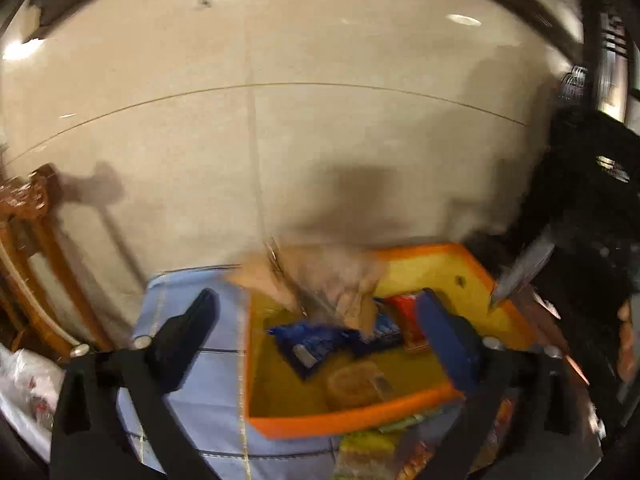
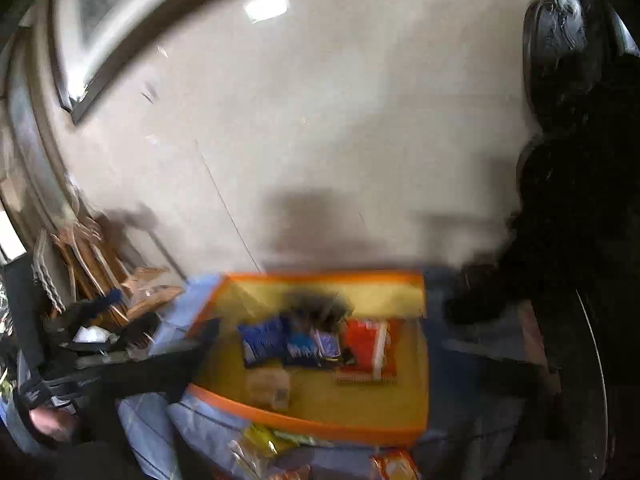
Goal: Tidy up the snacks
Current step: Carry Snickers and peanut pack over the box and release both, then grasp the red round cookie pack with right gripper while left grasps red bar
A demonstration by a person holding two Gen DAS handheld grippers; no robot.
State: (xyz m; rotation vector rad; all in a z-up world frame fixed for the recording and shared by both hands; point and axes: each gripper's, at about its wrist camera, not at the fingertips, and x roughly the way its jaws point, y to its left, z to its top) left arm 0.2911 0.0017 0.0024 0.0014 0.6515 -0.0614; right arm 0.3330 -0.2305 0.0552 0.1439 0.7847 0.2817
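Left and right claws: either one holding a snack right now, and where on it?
Neither. The left claw stands open above the orange tray, nothing between its fingers. The right claw also looks open and empty, though blurred.

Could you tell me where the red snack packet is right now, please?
The red snack packet lies inside the orange-rimmed tray, towards its right side in the right wrist view, directly right of the blue packets.

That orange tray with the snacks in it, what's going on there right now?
A person holding a gripper in each hand is sorting snacks into the orange tray, which sits on a blue cloth. Both the left gripper and the right gripper are open above it and hold nothing. Blue packets, a red packet and a round brownish snack already lie inside. More packets wait outside, by the tray's near edge.
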